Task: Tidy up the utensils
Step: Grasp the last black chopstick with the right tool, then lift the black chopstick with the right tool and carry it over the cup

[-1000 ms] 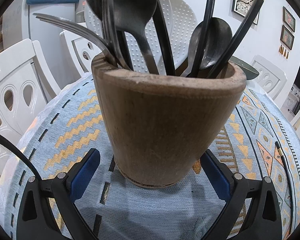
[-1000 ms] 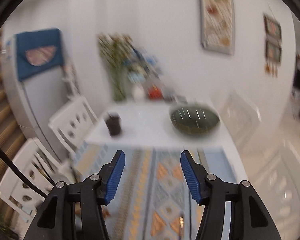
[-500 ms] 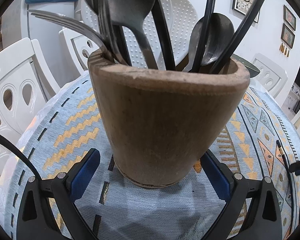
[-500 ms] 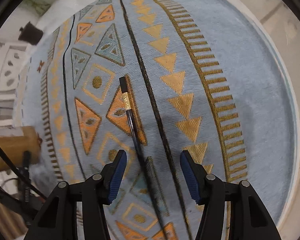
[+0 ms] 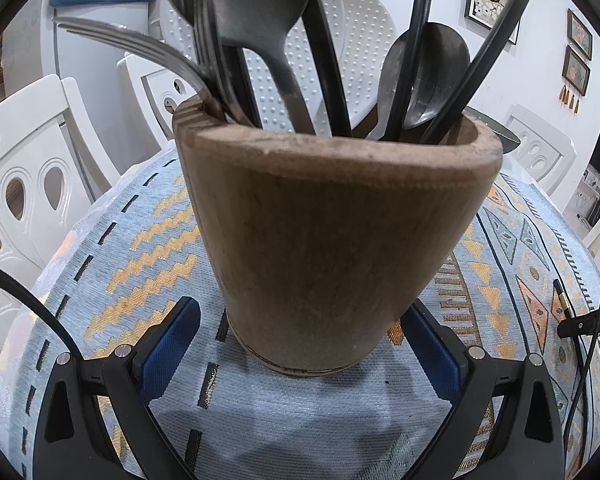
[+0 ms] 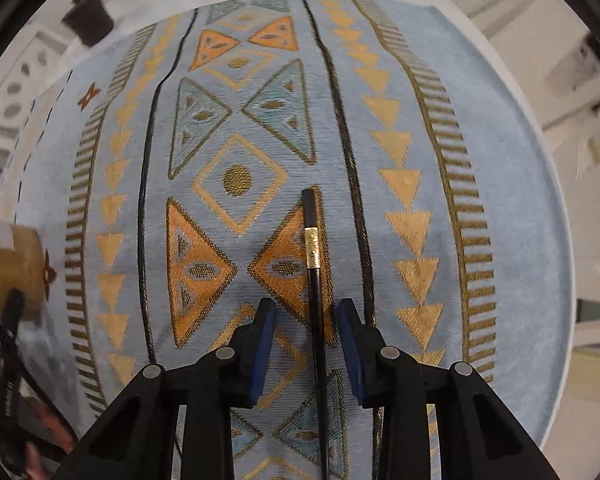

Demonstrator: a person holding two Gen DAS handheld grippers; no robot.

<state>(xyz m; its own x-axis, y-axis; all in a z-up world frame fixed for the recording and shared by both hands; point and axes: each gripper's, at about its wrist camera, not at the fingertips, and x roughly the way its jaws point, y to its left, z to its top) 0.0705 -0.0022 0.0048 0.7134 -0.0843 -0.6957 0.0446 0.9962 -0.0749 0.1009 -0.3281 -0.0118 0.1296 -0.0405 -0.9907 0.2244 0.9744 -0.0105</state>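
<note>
A brown wooden utensil holder stands on the patterned tablecloth, filled with dark spoons, a fork and black chopsticks. My left gripper is open, its blue pads on either side of the holder's base without pressing it. A loose black chopstick with a gold band lies on the cloth. My right gripper is open just above it, with the chopstick running between the fingers. The holder also shows at the left edge of the right wrist view.
The blue, gold and orange tablecloth covers a round table whose edge curves on the right. White chairs stand around it. A dark bowl sits behind the holder. The right gripper's body shows at the right of the left wrist view.
My right gripper swung down from facing the room to the cloth and lowered over the loose chopstick, straddling it. My left gripper and the holder stayed almost still.
</note>
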